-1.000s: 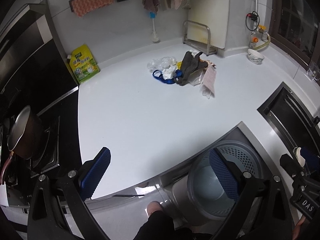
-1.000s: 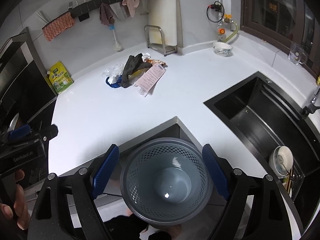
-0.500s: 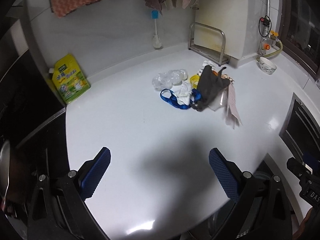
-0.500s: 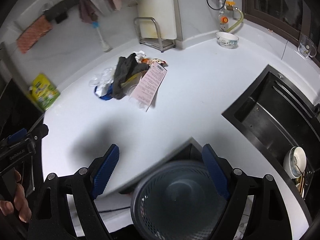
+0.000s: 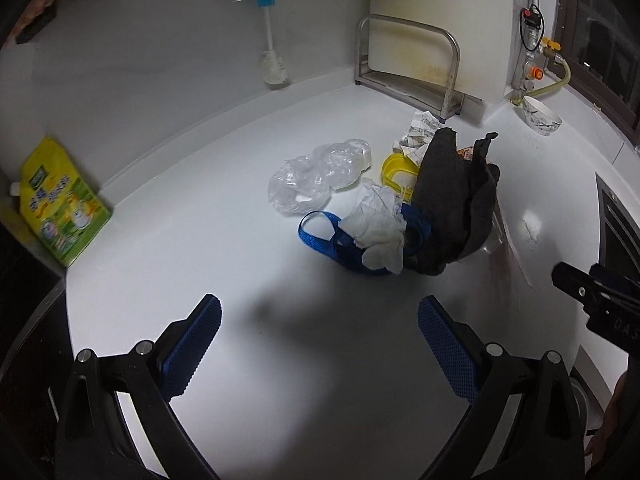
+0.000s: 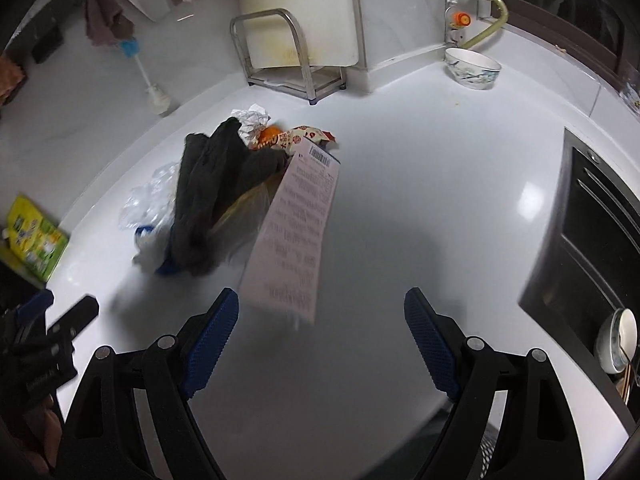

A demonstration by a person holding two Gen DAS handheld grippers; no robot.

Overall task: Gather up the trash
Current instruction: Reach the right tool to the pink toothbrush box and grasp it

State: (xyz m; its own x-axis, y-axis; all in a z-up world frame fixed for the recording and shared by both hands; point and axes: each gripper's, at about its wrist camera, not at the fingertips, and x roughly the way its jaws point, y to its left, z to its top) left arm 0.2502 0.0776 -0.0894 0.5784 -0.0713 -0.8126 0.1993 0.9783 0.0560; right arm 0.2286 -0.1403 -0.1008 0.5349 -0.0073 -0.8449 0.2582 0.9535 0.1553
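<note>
- Hovering over the white counter (image 5: 168,240), the left gripper (image 5: 320,338) had its jaws spread wide, nothing between the blue pads (image 5: 192,344).
- Right gripper (image 6: 322,336) was also above the counter, jaws spread, empty.
- Trash pile sat at 12 to 1 o'clock from the left gripper, near but apart: clear bag (image 5: 316,176), white tissue (image 5: 376,228), blue strap (image 5: 320,236), dark cloth (image 5: 452,200) draped on top, yellow lid (image 5: 394,170) behind, crumpled paper (image 5: 418,134) at the far end.
- From the right wrist the pile lay at 11 o'clock; the pink receipt (image 6: 294,232) stretched toward the left pad (image 6: 210,342), its near end blurred, just ahead of the pad.
- Orange wrapper (image 6: 296,138) sat at the receipt's far end, beside the cloth.
- Yellow pouch (image 5: 60,204) stood at 10 o'clock against the wall.
- Bowl (image 6: 472,68) was at 1 o'clock, well apart from the pile.
- Metal rack (image 6: 288,52) stood at 12 o'clock behind the pile.
- Black sink (image 6: 600,240) was at 3 o'clock.
</note>
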